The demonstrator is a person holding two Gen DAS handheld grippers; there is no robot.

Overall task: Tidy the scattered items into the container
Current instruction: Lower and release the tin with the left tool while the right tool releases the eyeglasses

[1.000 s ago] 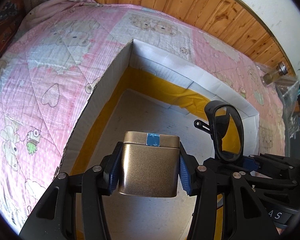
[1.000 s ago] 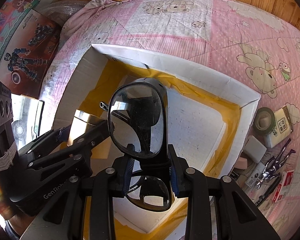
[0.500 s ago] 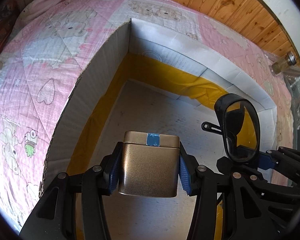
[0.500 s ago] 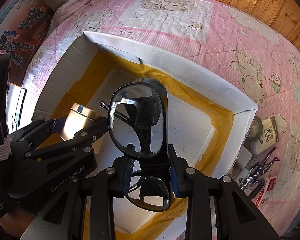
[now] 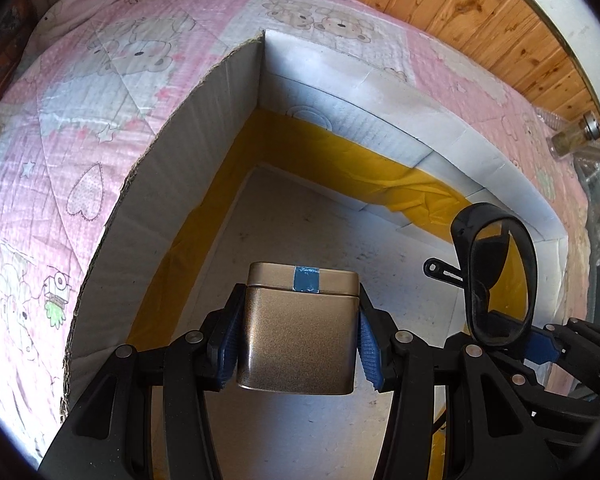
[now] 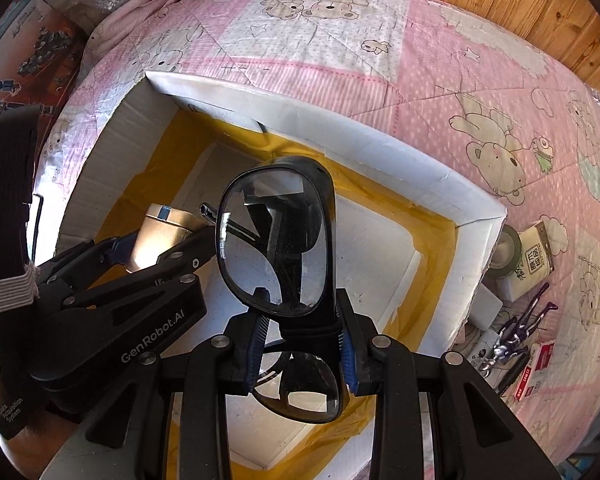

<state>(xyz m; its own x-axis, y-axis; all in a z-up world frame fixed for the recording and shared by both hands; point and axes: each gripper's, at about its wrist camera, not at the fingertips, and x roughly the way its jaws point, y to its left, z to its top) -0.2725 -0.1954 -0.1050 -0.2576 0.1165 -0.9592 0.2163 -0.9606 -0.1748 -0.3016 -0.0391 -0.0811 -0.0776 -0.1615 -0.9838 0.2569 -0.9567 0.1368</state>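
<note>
Fingers [image 5: 370, 346] of the left gripper [image 5: 298, 346] clamp one gold tin [image 5: 298, 336]; the right gripper [image 6: 302, 346] clamps one pair of black goggles [image 6: 276, 240], both above the white cardboard box [image 5: 364, 128] on the pink bed quilt [image 6: 340, 40]. Only the right view shows scattered items [image 6: 520, 320] beside the box; its floor lies bare.

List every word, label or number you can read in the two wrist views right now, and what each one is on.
"GenRobot.AI": white print on the left gripper, seen from the right wrist view.
"Data Acquisition System": small white print on that same device's lower corner.
Cream box beside the cardboard box: dark characters, too small to read.
Red and white packet: print too small to read.
Gold tin: a plain blue tape strip, no text.
</note>
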